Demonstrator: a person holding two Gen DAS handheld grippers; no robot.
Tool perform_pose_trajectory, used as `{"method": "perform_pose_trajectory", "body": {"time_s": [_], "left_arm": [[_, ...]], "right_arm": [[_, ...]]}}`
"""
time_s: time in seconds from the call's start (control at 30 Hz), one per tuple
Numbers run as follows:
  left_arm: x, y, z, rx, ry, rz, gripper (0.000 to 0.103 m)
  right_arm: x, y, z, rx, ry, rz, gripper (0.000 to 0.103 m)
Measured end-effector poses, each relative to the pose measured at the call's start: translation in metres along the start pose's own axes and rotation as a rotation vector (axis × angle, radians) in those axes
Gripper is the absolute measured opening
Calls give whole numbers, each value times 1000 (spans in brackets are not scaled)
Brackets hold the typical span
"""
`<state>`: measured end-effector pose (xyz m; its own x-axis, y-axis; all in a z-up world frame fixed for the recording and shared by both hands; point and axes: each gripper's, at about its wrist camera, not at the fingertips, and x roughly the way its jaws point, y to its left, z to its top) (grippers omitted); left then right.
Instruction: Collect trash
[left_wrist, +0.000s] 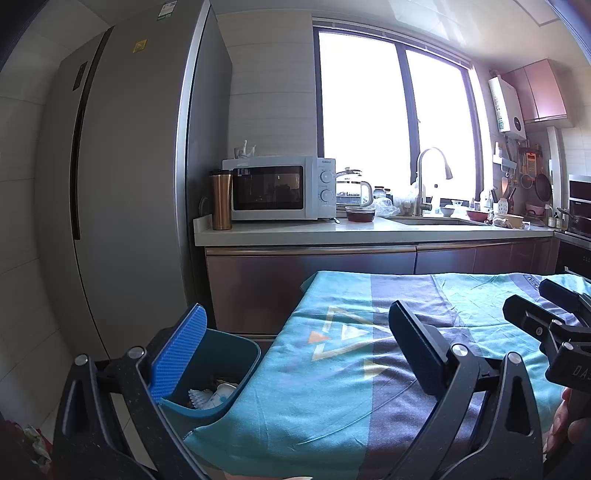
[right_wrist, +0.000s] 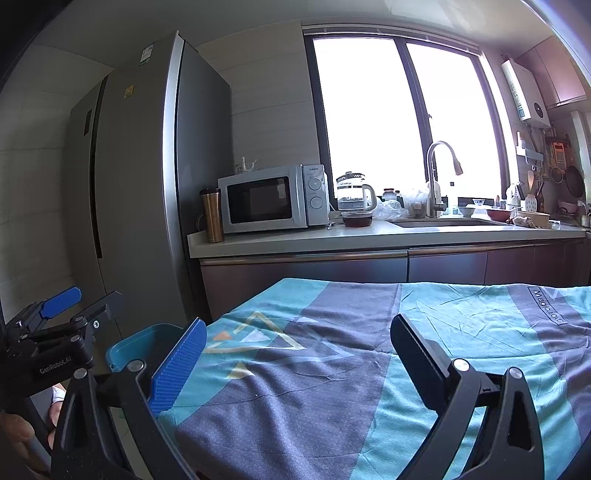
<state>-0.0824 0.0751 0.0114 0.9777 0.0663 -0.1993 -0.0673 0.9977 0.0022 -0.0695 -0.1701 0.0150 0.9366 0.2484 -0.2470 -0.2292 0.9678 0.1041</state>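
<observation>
A teal trash bin (left_wrist: 225, 369) stands on the floor against the table's left edge, with white scraps inside it. The same bin (right_wrist: 147, 339) shows only its rim in the right wrist view. My left gripper (left_wrist: 299, 343) is open and empty, spanning the bin and the table's left part. My right gripper (right_wrist: 299, 354) is open and empty too, held over the tablecloth (right_wrist: 332, 369). Each gripper shows at the side of the other's view, the right one (left_wrist: 546, 306) and the left one (right_wrist: 74, 299). No loose trash lies on the visible cloth.
The tablecloth (left_wrist: 332, 387) is teal and grey with triangle patterns. Behind the table runs a kitchen counter (left_wrist: 369, 232) with a microwave (left_wrist: 279, 188), a copper tumbler (left_wrist: 221, 199), a kettle and a sink. A tall grey fridge (left_wrist: 129, 184) stands at the left. A hand (right_wrist: 22, 435) holds a handle.
</observation>
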Motion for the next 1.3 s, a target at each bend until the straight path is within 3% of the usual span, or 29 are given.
{"method": "perform_pose_trajectory", "body": {"time_s": [1.3], "left_arm": [[4, -5, 0, 6, 6, -6, 97]], "right_arm": [[1, -6, 3, 8, -2, -20, 97]]}}
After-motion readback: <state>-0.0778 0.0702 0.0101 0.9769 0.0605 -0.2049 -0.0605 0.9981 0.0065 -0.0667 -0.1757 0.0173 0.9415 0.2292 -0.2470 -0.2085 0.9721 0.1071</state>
